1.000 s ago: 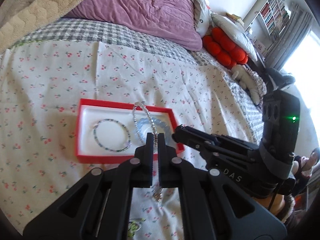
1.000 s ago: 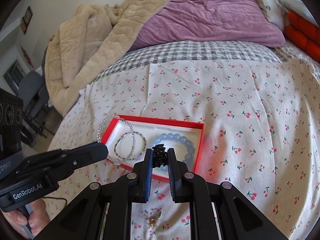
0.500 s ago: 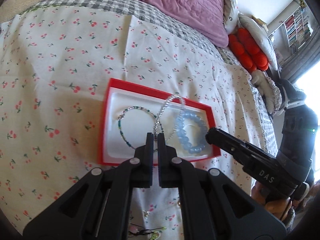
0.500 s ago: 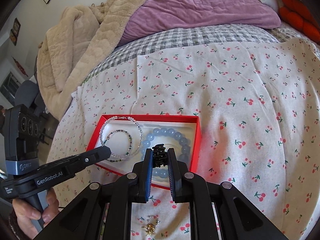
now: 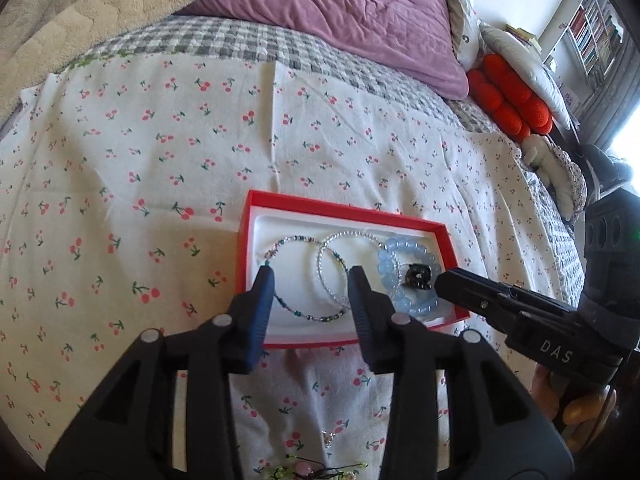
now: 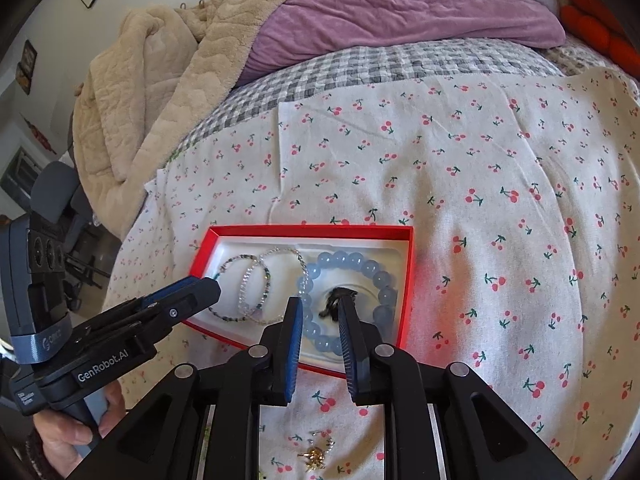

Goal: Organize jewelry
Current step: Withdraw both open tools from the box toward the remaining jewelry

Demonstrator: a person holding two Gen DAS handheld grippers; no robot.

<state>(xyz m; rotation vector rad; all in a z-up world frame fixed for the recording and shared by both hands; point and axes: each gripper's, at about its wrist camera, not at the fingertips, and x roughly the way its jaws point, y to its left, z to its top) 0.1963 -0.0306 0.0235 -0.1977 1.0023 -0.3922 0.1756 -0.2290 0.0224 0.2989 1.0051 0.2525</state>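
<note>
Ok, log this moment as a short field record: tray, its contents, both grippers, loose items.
tray: red box with white liner, on the cherry-print sheet
contents: multicolour bead bracelet, clear bead bracelet, blue bead bracelet, small black clip inside the blue loop
left gripper: jaws opening, nothing pinched
right gripper: jaws opening, clip at its tips
loose items: gold piece on the sheet, outside the tray

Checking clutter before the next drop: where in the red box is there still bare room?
The red box has bare white lining along its far wall and inside the thin beaded bracelet. The right half is crowded: blue bead bracelet ringing the black piece. The clear bracelet overlaps both neighbours.
</note>
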